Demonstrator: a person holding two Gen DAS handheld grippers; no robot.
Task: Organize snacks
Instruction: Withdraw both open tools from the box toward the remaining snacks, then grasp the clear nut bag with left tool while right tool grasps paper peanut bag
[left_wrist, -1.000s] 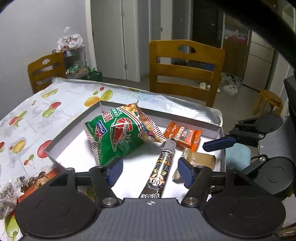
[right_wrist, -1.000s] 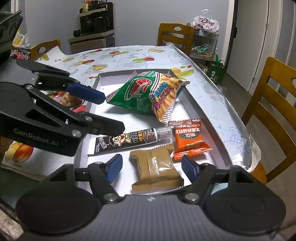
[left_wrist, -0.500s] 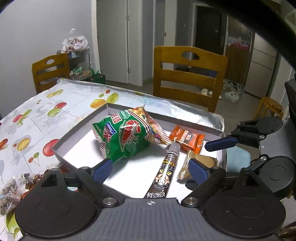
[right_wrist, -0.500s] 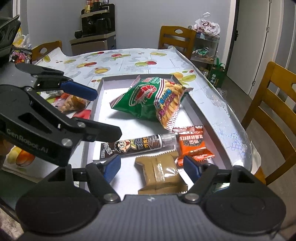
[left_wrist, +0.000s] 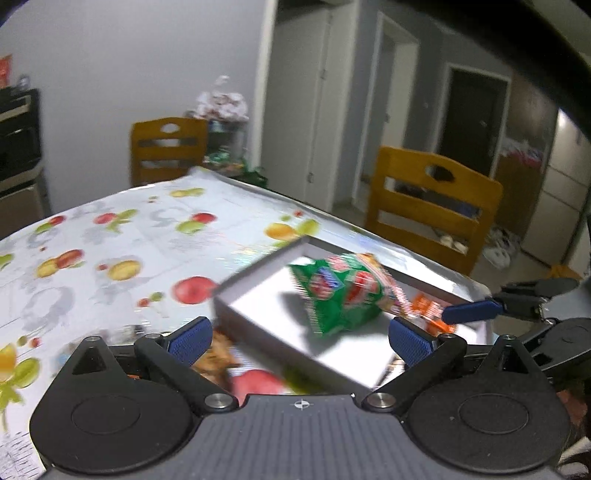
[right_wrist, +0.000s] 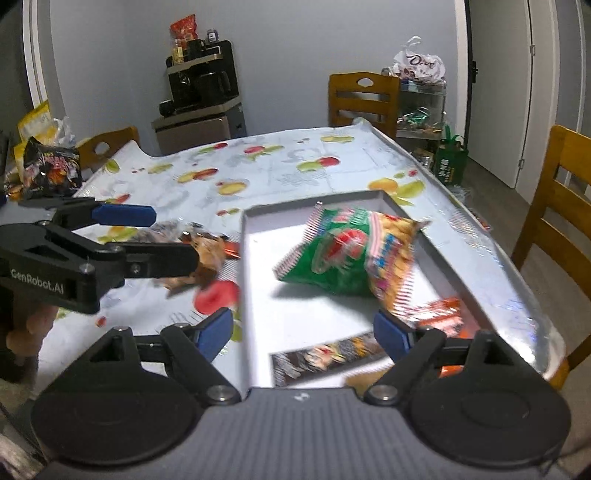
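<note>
A shallow white tray (right_wrist: 439, 254) (left_wrist: 255, 314) lies on the fruit-print tablecloth (right_wrist: 258, 166). In it lie a green snack bag (right_wrist: 343, 254) (left_wrist: 340, 295), an orange packet (right_wrist: 443, 310) (left_wrist: 428, 306) and a dark long stick pack (right_wrist: 325, 354). My left gripper (left_wrist: 301, 338) is open and empty above the tray's near-left edge; it also shows in the right wrist view (right_wrist: 155, 236). My right gripper (right_wrist: 303, 332) is open and empty over the tray's near end, and its finger (left_wrist: 469, 314) shows in the left wrist view.
Loose snack packets (right_wrist: 199, 254) (left_wrist: 218, 354) lie on the cloth left of the tray. A black snack bag (right_wrist: 51, 171) stands at the far left. Wooden chairs (left_wrist: 432, 206) (right_wrist: 364, 98) ring the table. A cabinet with appliances (right_wrist: 201, 110) stands behind.
Both grippers have pulled back and swung left, so the tray sits further right in both views. The left gripper's jaws have opened wider. The snacks in the tray have not moved.
</note>
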